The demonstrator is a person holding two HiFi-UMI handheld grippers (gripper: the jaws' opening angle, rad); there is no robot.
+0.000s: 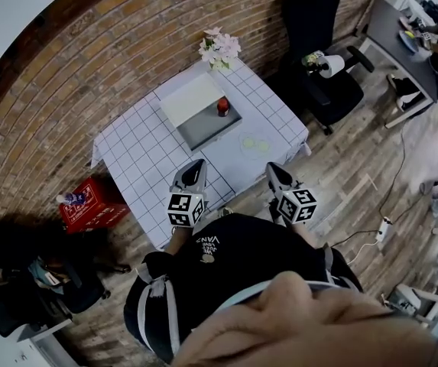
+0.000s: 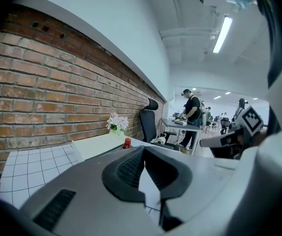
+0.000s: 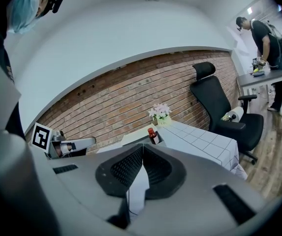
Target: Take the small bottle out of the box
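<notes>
Small bottle [image 1: 222, 106] stands in the box [image 1: 210, 134] on the table [image 1: 138, 157].

Bright even glow, ceiling strip light [image 2: 223, 33]; fisheye warp (corners black).

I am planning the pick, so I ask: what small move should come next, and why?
Probably open the right gripper and ease it forward: its jaws are shut and empty, short of the box, and the small bottle stands upright inside, straight ahead.
</notes>
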